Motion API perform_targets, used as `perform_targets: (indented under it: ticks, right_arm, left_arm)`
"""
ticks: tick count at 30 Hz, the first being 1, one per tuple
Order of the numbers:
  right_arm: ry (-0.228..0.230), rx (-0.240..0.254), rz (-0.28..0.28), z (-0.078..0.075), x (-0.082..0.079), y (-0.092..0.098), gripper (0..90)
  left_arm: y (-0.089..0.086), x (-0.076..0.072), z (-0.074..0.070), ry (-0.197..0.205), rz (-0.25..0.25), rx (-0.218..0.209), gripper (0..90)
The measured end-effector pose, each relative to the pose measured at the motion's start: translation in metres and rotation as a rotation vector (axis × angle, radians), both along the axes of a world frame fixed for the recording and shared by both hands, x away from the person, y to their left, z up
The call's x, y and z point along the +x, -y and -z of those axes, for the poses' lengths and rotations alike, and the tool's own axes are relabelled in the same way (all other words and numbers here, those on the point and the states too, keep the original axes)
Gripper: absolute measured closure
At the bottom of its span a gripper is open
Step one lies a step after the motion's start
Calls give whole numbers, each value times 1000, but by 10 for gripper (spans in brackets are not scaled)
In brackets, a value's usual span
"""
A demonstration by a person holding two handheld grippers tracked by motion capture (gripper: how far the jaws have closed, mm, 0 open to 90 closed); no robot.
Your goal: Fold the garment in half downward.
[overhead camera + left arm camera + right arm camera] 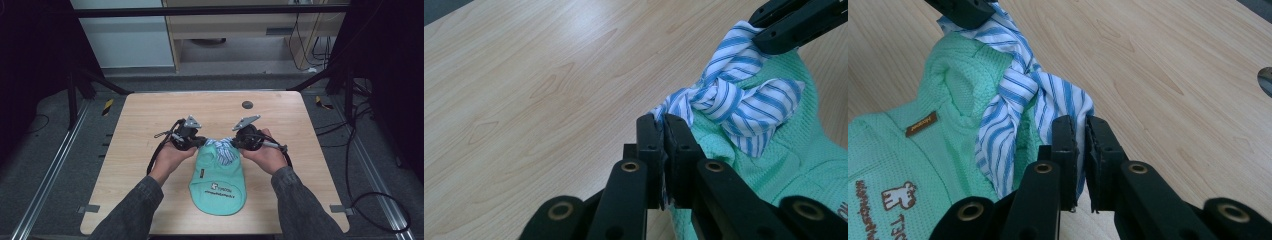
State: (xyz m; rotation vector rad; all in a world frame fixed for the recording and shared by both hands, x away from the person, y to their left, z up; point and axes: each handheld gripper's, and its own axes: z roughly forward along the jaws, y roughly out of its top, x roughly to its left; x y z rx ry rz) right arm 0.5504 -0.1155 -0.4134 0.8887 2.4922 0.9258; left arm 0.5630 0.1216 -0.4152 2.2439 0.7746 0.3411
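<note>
the high view looks forward and down from above the person's side, taking in the whole table [150, 115] from afar. the 2 gripper views sit low and close, each looking along its own jaws from opposite sides; both share the striped knot [729, 102] and green garment [913, 160].

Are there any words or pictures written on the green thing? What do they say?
Green garment, brown print beside a little animal figure: starts "TJC", the rest cut off; the line beside it is too blurred to read.
Small brown tag on the garment: too small to read.
</note>
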Motion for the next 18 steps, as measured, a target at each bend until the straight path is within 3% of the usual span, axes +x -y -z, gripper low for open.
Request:
perform_targets:
  ticks: [11, 18]
  right_arm:
    - [1, -2, -7, 1, 1, -1, 835]
    - [5, -2, 0, -3, 4, -1, 835]
  left_arm:
    - [-1, 1, 2, -2, -8, -15, 866]
    - [-1, 2, -4, 12, -4, -14, 867]
